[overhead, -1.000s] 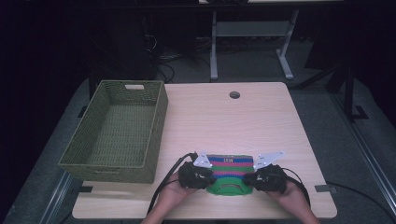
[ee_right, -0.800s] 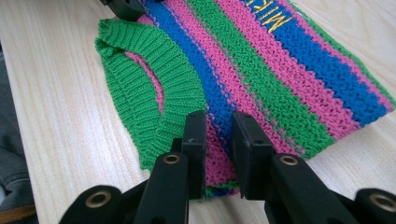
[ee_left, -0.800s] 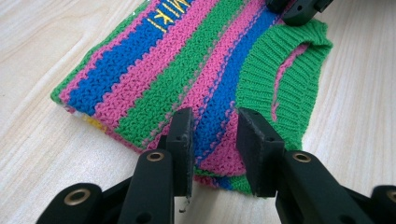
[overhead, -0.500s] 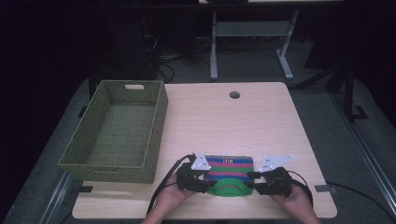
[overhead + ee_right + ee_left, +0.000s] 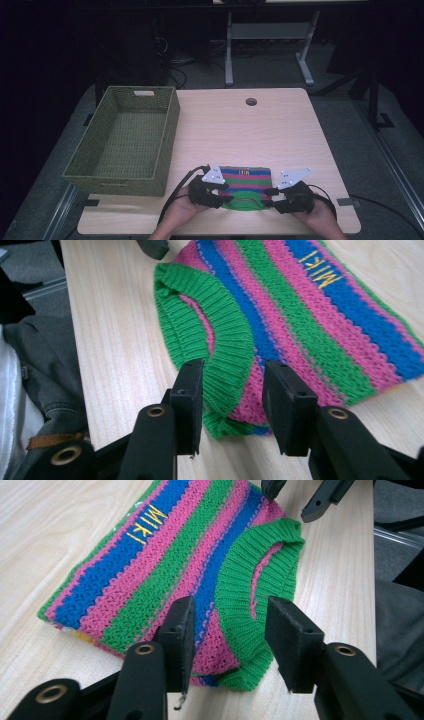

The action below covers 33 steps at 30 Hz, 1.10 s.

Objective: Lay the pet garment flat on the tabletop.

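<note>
The surface (image 5: 280, 135) carries a woven basket (image 5: 125, 140) at its left; my striped sweater (image 5: 247, 181) lies flat at the near edge. My left gripper (image 5: 227, 630) and right gripper (image 5: 232, 390) just opened, each straddling the green collar unclamped

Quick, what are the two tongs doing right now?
Left tongs: open over the sweater, just been closing.
Right tongs: open over the sweater's collar.

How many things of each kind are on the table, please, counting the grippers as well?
Striped knitted sweater: 1
Woven basket: 1
Grippers: 2, the left gripper and the right gripper
Total: 4
</note>
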### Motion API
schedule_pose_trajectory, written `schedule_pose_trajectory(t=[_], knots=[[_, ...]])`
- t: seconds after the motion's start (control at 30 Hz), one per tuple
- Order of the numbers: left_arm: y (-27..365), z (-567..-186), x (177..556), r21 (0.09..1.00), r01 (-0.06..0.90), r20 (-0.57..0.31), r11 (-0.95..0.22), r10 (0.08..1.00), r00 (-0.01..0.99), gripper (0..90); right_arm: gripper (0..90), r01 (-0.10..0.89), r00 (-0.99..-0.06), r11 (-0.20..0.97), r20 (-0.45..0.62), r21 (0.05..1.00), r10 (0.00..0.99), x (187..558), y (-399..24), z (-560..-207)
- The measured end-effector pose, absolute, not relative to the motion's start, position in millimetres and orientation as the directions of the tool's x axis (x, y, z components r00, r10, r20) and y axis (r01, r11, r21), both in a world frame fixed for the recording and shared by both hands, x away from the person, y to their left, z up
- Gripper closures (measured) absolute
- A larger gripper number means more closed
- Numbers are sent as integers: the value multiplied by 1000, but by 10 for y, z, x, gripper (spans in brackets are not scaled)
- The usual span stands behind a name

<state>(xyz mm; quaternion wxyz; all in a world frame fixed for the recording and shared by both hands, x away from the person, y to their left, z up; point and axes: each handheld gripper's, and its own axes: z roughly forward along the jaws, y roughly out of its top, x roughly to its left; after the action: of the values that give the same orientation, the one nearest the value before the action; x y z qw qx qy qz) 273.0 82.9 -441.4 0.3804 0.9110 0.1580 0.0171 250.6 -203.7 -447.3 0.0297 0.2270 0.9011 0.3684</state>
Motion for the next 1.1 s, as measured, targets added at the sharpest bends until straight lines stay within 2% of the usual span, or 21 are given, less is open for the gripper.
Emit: schedule_pose_trajectory(t=[0.27,0.63,0.9,1.1], knots=[[789,-4473,2738,671,289,-120,-683,285,951,504,609,390,-897,648,111,654,428,2530,-1984,-4521],[720,-4520,2718,644,275,-106,-714,273,956,504,601,378,-902,673,89,636,423,2531,-1962,-4563],[710,-4541,2718,638,270,-86,-721,281,956,548,645,342,-908,696,31,631,417,2500,-1939,-4573],[712,-4541,2713,631,251,-55,-734,280,958,598,709,317,-908,713,-17,625,419,2474,-1919,-4570]])
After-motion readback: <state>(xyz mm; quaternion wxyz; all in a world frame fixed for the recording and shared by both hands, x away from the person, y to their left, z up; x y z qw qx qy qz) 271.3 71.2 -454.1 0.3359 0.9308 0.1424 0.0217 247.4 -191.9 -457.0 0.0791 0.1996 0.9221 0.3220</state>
